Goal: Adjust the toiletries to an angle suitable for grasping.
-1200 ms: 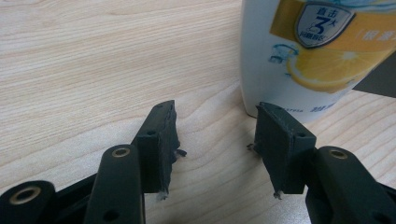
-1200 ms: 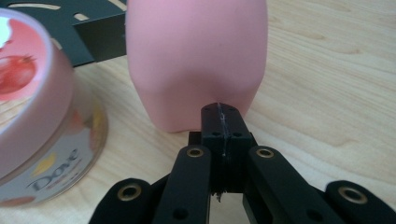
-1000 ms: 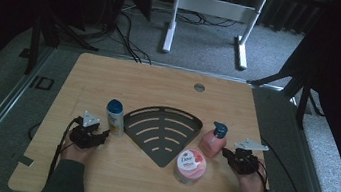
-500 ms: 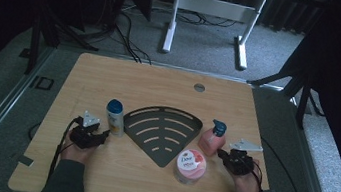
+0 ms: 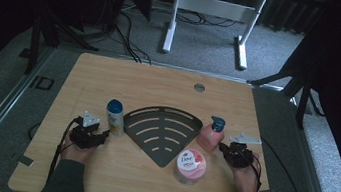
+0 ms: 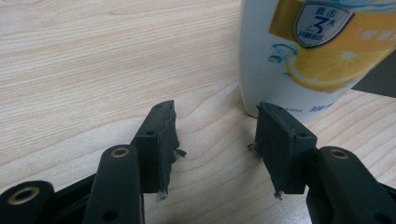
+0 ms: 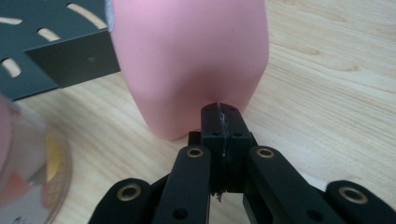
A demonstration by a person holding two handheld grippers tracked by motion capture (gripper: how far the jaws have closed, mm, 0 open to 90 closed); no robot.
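I note the wooden table (image 5: 160, 82) filling mid-frame, with the black fan-shaped rack (image 5: 162, 132) at its centre, the pink pump bottle (image 5: 211, 134) upright off the rack's right corner and the white blue-capped bottle (image 5: 114, 117) upright off its left. My left gripper (image 5: 101, 137) sits lower left with jaws parted, the white bottle just ahead and to their right, long axis vertical. My right gripper (image 5: 223, 147) has its jaws closed on nothing, tips at the pink bottle's base.
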